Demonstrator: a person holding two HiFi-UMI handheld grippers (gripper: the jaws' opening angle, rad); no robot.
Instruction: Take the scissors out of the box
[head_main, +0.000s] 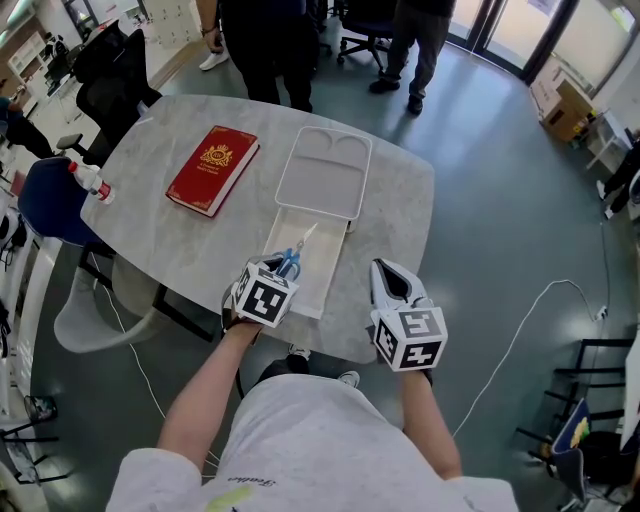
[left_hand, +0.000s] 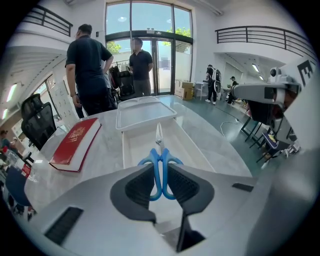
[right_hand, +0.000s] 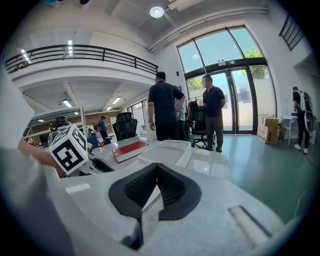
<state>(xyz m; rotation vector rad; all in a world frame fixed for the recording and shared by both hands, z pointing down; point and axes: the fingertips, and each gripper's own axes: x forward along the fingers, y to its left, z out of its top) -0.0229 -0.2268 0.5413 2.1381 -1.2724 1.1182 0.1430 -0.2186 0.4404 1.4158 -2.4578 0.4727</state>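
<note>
Scissors (left_hand: 160, 162) with blue handles and short steel blades are between the pads of my left gripper (left_hand: 160, 181), which is shut on the handles. The blades point away from me, over the open white box (left_hand: 127, 145). In the head view the scissors (head_main: 291, 260) hang just above the box's (head_main: 335, 265) near end, at my left gripper (head_main: 283, 268). The box's lid (head_main: 325, 170) lies flat behind it. My right gripper (head_main: 391, 278) hovers right of the box near the table edge. Seen from its own camera, my right gripper (right_hand: 157, 168) is shut and holds nothing.
A red book (head_main: 212, 168) lies on the round marble table (head_main: 400, 200), left of the lid. A bottle (head_main: 90, 182) stands at the table's far left edge. Office chairs (head_main: 110, 75) and standing people (head_main: 270, 45) are beyond the table.
</note>
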